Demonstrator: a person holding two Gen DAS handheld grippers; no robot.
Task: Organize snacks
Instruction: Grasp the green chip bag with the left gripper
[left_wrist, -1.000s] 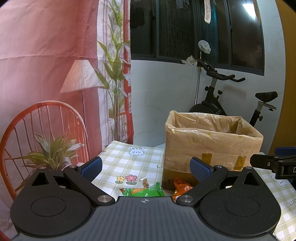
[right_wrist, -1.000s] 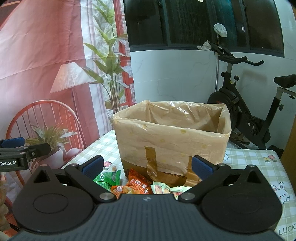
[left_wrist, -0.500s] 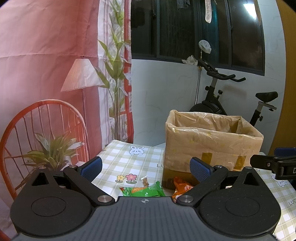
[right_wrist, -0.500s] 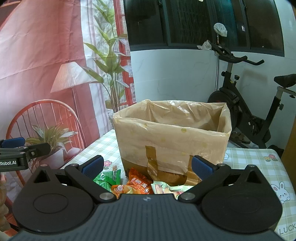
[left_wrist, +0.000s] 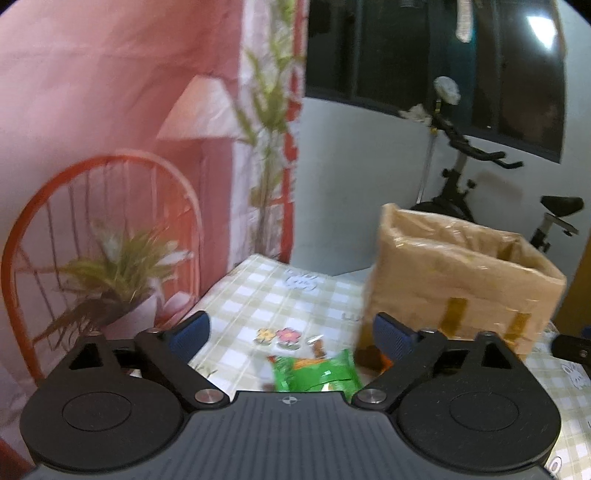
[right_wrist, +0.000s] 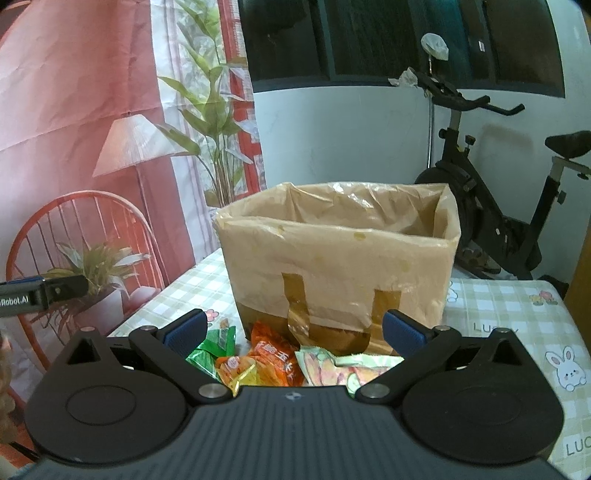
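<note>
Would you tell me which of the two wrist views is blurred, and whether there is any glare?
Left wrist view: smeared throughout, the green snack packet and lined box soft, with a bright reflection in the window. Right wrist view: sharp, box crisp, no strong glare.

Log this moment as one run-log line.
left tool: open, closing, nothing gripped | right tool: open | green packet: on table | lined box: upright

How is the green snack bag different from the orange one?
In the right wrist view, the green bag lies farther left; the orange bag sits in the middle, nearer the box. The orange bag looks bigger, with white lettering. Both lie loose on the checked tablecloth.
</note>
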